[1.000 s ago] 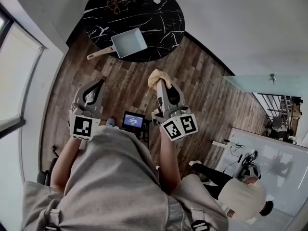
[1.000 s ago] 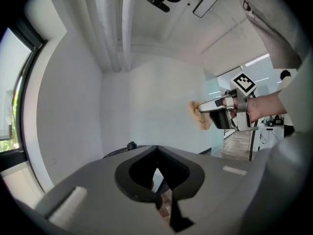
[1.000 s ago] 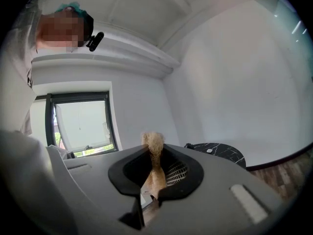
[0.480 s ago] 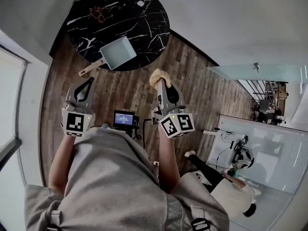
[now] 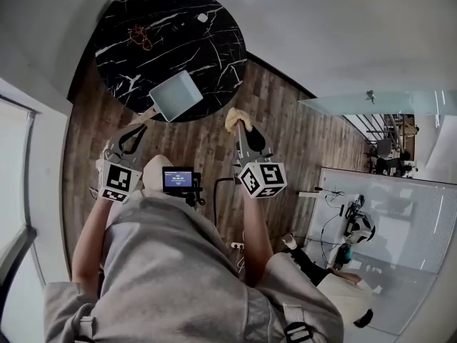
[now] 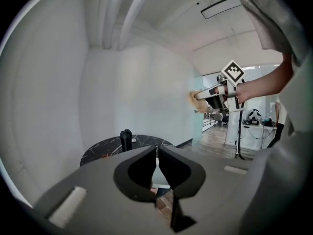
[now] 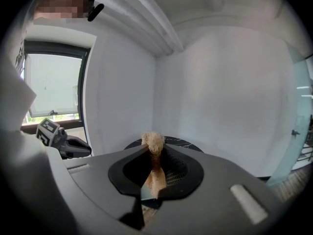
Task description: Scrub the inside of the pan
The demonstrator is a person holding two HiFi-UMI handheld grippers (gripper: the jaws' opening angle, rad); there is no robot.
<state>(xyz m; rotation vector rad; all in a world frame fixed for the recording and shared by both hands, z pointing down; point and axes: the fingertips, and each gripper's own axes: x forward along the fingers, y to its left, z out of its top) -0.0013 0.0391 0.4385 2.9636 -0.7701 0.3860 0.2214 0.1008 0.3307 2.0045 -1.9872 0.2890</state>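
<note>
A pale blue square pan (image 5: 176, 95) with a wooden handle (image 5: 145, 116) sits at the near edge of the round black marble table (image 5: 171, 34). My left gripper (image 5: 142, 126) hovers just short of that handle. Its jaws have just been opening; a thin slit shows between the tips (image 6: 157, 153) and nothing is in it. My right gripper (image 5: 240, 126) is shut on a tan fibrous scrubber (image 5: 235, 118), off the table's edge and right of the pan. The scrubber (image 7: 153, 142) sticks up between the jaws (image 7: 152, 151).
An orange tangle (image 5: 141, 38) and a small white object (image 5: 203, 18) lie far back on the table. A dark bottle (image 6: 126, 140) stands on it. A glass partition (image 5: 357, 106) is at the right. Another person (image 5: 350, 291) is at lower right, on the wood floor.
Both grippers have come closer to the table; the pan is now nearer to them. The left tips have reached the pan's handle. The scrubber stays in the right jaws.
</note>
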